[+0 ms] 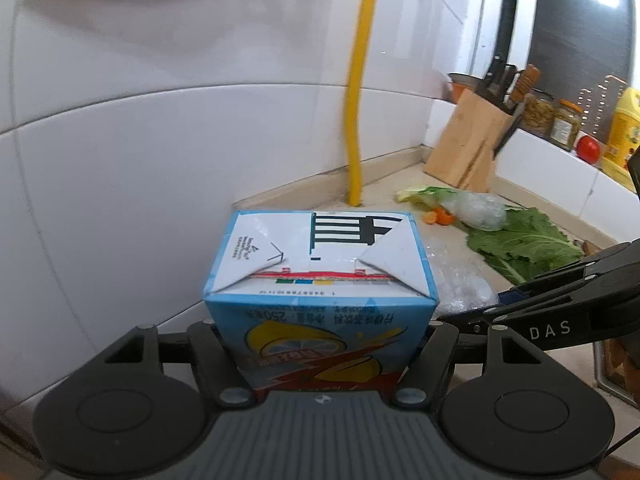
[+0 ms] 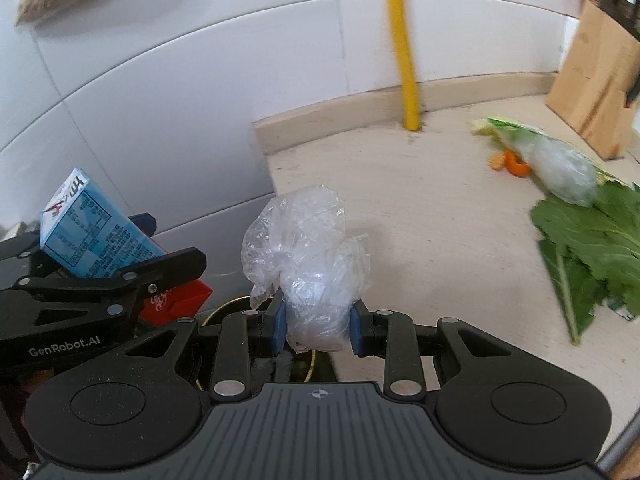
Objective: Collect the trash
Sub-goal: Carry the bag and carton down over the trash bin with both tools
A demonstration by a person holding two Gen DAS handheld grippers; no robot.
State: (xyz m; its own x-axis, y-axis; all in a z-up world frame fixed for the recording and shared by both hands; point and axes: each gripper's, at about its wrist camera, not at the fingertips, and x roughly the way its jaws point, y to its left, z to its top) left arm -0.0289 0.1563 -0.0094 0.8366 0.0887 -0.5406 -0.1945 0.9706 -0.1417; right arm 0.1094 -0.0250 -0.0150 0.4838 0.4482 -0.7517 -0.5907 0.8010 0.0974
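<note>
A: Your left gripper point(image 1: 320, 344) is clamped on the juice carton point(image 1: 316, 280) across its lower body. It's stiff, light card; squeeze the flat faces. Its long axis runs away from you, folded end forward.

B: And the right gripper point(image 2: 318, 330)?

A: Its pads pinch a crumpled plastic wrap point(image 2: 308, 260), soft and slippery, above the counter's point(image 2: 420, 208) edge.

Both wrist views close, angled down, sharing countertop point(image 2: 420, 208).
</note>
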